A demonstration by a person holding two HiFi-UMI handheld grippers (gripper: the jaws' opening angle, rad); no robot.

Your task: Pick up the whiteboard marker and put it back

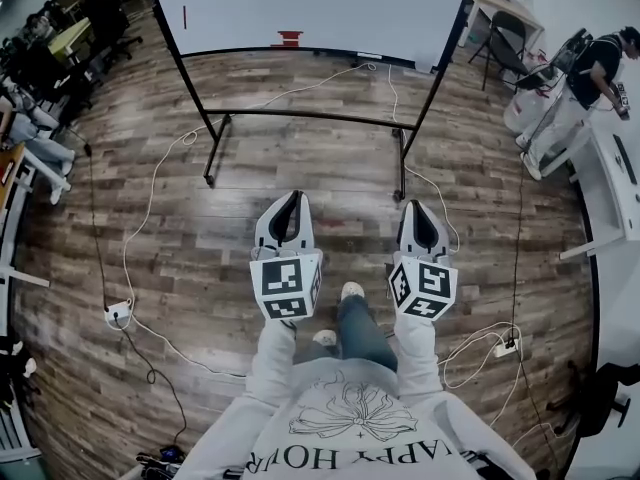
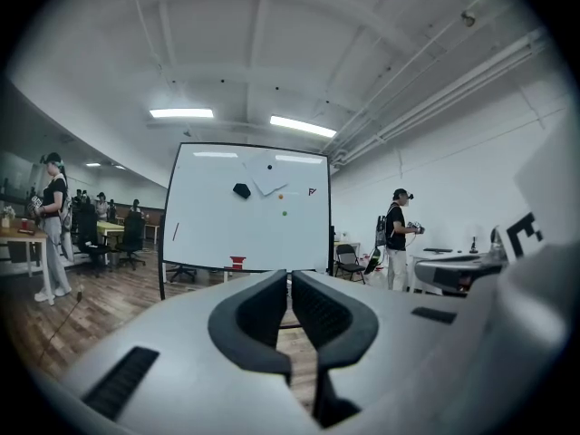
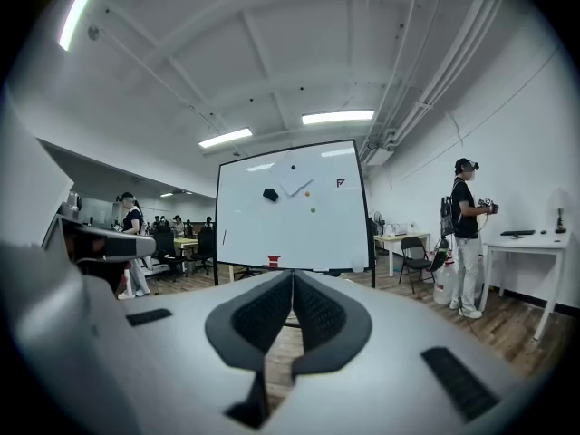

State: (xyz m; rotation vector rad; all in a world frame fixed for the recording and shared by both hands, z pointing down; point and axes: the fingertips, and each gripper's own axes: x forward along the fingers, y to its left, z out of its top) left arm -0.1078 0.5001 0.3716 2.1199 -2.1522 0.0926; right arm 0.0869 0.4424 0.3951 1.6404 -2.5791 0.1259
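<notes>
A white whiteboard (image 1: 320,8) on a black wheeled stand faces me across the wood floor. A thin dark stick (image 1: 184,16), possibly the marker, clings to its left part and also shows in the left gripper view (image 2: 175,231) and the right gripper view (image 3: 224,237). A small red object (image 1: 287,38) sits on the board's bottom ledge. My left gripper (image 1: 291,211) and right gripper (image 1: 421,218) are held side by side at waist height, well short of the board. Both are shut and empty: the left gripper (image 2: 290,275) and right gripper (image 3: 293,275) show their pads together.
A black eraser (image 2: 241,189) and small dot magnets stick to the board. Cables and a power strip (image 1: 118,313) lie on the floor. A person (image 1: 590,68) stands by white tables (image 1: 610,188) at the right. Chairs, desks and people fill the left side (image 1: 40,58).
</notes>
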